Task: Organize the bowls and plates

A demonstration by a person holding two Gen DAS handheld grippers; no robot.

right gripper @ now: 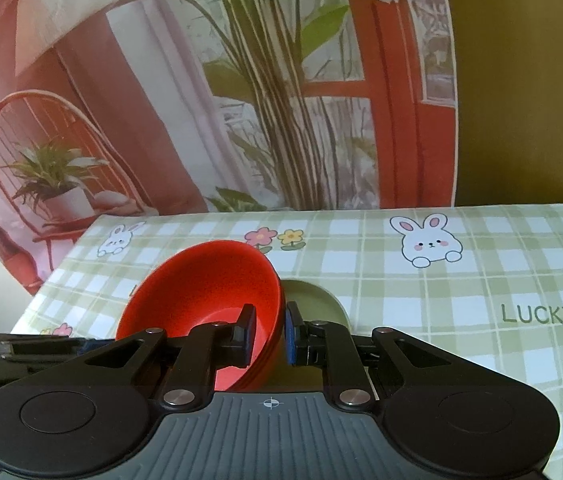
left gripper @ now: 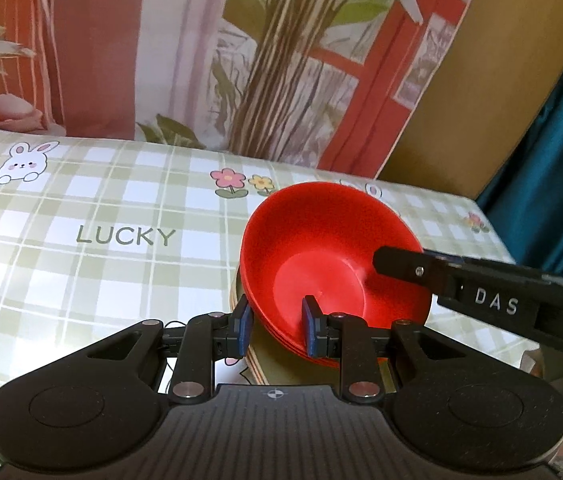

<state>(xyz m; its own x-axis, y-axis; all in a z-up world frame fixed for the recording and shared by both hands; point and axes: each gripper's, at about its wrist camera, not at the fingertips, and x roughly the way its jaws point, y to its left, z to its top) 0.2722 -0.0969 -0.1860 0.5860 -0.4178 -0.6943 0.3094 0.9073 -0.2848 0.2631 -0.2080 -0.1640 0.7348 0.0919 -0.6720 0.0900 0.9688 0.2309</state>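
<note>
Both grippers, left gripper and right gripper, pinch the red bowls over the green plate; next, I'd judge, lowering them level.

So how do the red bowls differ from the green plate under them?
The red bowls are deep, bright red, tilted and clamped at the rim by both grippers, left and right. The green plate is shallow, pale green, flat on the table, ungripped. Both are round and plain.
</note>
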